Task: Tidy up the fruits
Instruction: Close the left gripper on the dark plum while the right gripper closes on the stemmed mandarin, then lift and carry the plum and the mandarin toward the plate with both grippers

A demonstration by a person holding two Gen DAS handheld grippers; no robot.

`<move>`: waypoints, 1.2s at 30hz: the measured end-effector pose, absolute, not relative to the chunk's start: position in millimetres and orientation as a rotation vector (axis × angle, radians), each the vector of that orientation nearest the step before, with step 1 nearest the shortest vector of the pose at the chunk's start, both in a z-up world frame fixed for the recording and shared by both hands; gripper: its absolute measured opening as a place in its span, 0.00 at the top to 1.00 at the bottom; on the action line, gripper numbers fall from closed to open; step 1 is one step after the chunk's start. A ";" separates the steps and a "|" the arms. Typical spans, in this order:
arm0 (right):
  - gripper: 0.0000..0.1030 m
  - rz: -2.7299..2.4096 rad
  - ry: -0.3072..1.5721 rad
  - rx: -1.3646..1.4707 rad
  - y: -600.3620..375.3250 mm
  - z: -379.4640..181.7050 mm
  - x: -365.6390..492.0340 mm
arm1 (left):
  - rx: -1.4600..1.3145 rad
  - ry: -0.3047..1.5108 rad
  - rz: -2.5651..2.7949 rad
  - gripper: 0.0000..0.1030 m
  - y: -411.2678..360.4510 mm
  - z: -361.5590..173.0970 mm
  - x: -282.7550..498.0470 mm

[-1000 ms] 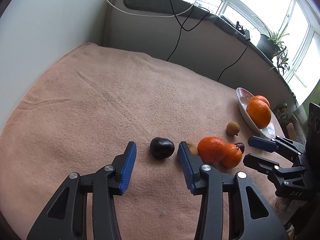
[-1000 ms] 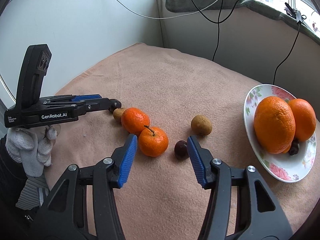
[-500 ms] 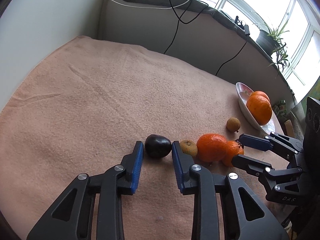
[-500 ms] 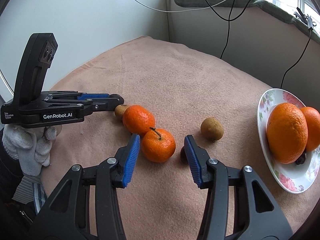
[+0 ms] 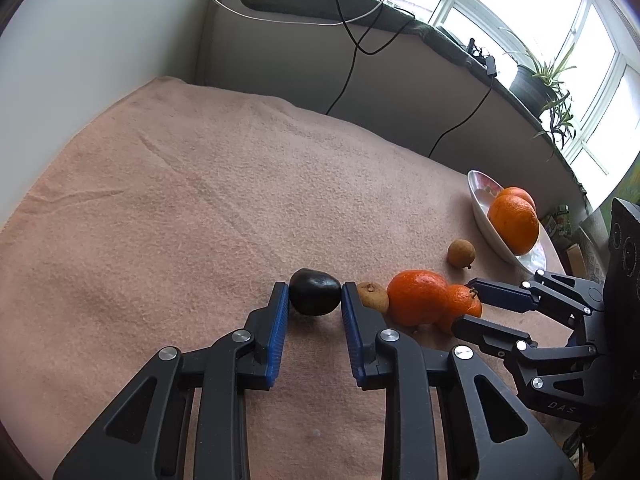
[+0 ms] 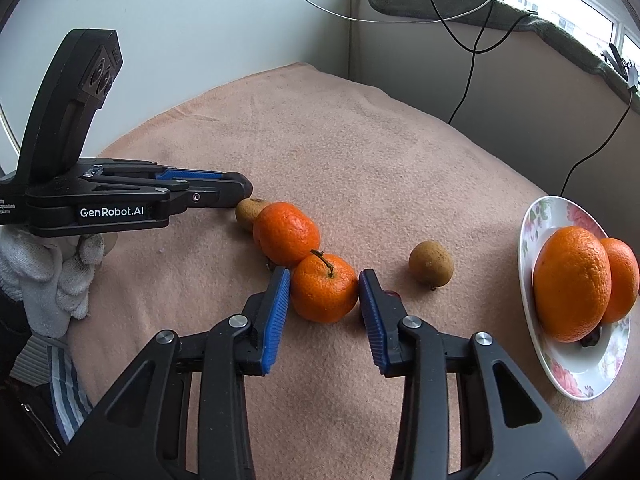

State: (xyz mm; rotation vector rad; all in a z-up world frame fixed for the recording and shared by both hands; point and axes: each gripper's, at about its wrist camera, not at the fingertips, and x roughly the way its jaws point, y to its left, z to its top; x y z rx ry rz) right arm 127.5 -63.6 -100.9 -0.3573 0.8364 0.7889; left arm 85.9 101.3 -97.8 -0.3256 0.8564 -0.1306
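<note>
My left gripper is shut on a dark plum that rests on the pink cloth. My right gripper is shut on a small stemmed tangerine on the cloth. A bigger tangerine touches it, with a brown fruit behind that. Another brown fruit lies alone to the right. A small dark fruit is mostly hidden behind my right finger. A flowered plate at the right holds two oranges.
A wall and a low ledge with hanging cables close off the back of the table. A potted plant stands on the window sill. The person's gloved hand holds the left gripper.
Both grippers moved forward and closed: the left around the dark plum, the right around the stemmed tangerine. One second ago both stood wide open short of the fruit.
</note>
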 end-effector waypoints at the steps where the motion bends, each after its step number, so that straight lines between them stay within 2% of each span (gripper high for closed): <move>1: 0.64 0.789 0.836 -0.352 -64.7 -100.5 127.0 | -0.328 0.853 -0.130 0.76 101.9 -96.7 85.0; 15: 0.64 0.750 0.786 -0.246 -97.0 -76.4 117.8 | -0.323 0.806 -0.156 0.76 93.9 -74.1 79.2; 36: 0.64 0.575 0.724 -0.128 -185.7 -48.0 126.2 | -0.274 0.782 -0.298 0.76 28.8 -51.8 114.2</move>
